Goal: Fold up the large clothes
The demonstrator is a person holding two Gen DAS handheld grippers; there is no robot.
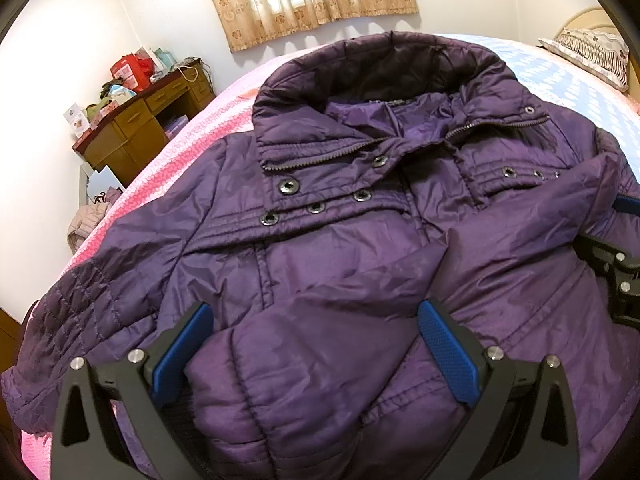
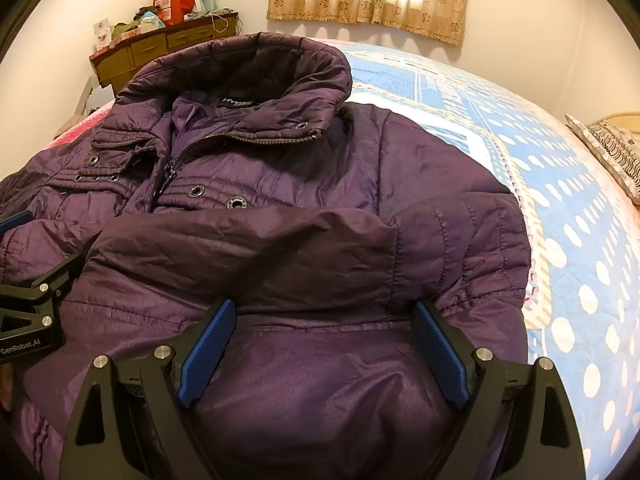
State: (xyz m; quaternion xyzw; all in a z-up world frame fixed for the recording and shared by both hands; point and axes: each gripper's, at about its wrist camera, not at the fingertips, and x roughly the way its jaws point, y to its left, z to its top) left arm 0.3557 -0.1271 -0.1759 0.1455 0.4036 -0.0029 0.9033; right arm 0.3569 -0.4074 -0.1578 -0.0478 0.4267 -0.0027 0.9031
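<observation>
Hovering with jaws spread wide and gripping nothing, the right gripper and the left gripper both straddle the near hem of the purple jacket. It lies face up on the bed, its long axis running from the hem away to the far collar. Each gripper seems equally near, with both sleeves folded across the chest.

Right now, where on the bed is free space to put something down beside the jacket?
The blue dotted bedspread is bare between the purple jacket and the pillow. A narrower strip of pink cover is free between the jacket and the wooden desk. The desk top is crowded with boxes.
</observation>
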